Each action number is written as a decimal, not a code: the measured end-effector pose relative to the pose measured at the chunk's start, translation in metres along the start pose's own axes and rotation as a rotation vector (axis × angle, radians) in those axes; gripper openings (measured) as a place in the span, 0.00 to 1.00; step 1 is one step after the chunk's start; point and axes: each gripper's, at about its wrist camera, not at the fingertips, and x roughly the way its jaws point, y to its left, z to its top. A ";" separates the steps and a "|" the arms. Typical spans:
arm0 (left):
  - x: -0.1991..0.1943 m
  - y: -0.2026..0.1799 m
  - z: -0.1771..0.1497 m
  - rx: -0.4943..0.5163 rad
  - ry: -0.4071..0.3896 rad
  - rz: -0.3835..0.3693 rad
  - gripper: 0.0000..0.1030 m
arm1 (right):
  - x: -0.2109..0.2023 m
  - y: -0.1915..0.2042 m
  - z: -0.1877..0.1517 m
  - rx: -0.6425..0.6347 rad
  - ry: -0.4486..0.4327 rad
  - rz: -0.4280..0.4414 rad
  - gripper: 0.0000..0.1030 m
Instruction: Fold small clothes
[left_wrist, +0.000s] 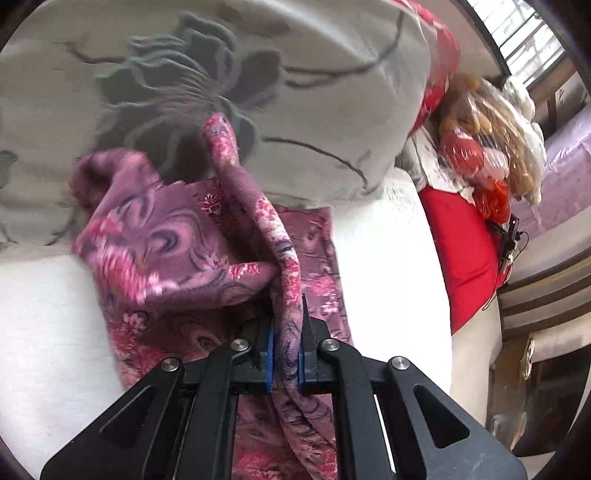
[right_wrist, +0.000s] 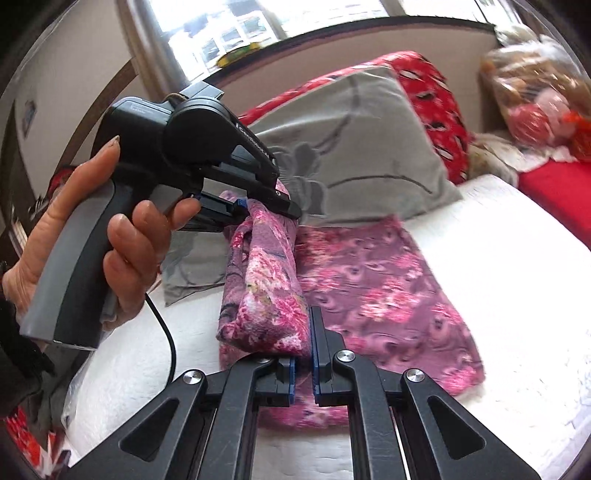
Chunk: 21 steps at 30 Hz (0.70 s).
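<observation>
In the right wrist view, at the far left, a person's hand (right_wrist: 92, 236) wraps the grey handle of the left gripper (right_wrist: 255, 208), whose black body points to the right; its jaws are pressed together on a bunched edge of the floral garment (right_wrist: 369, 280), a purple cloth with pink flowers; from that pinch a thick fold of the cloth hangs down and toward the camera, and the right gripper (right_wrist: 303, 354) at the bottom centre is clamped on the lower end of this same fold, blue pads tight against the cloth; the rest of the garment lies flat to the right on the white bed cover (right_wrist: 498, 258); behind it a grey pillow (right_wrist: 354, 147) with a dark flower pattern leans against a red patterned cushion (right_wrist: 436, 96), and further right a clear plastic bag of soft toys (right_wrist: 535, 92) sits above a red sheet (right_wrist: 554, 188); in the left wrist view, the grey pillow (left_wrist: 221, 74) fills the upper left; below it the garment (left_wrist: 166, 240) is lifted in loose folds over the white cover (left_wrist: 48, 314); at the bottom centre the left gripper (left_wrist: 288, 350) holds a rope-like fold between its closed blue pads; to the right lie the red sheet (left_wrist: 465, 258) and the toy bag (left_wrist: 491, 147).
</observation>
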 end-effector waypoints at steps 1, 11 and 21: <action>0.005 -0.005 0.001 0.004 0.007 0.003 0.06 | -0.001 -0.007 0.000 0.016 0.000 -0.005 0.05; 0.069 -0.025 -0.004 -0.024 0.131 0.035 0.23 | 0.019 -0.083 -0.012 0.235 0.099 -0.033 0.07; -0.022 0.071 -0.026 -0.188 -0.064 -0.082 0.33 | 0.018 -0.123 -0.020 0.367 0.180 -0.057 0.24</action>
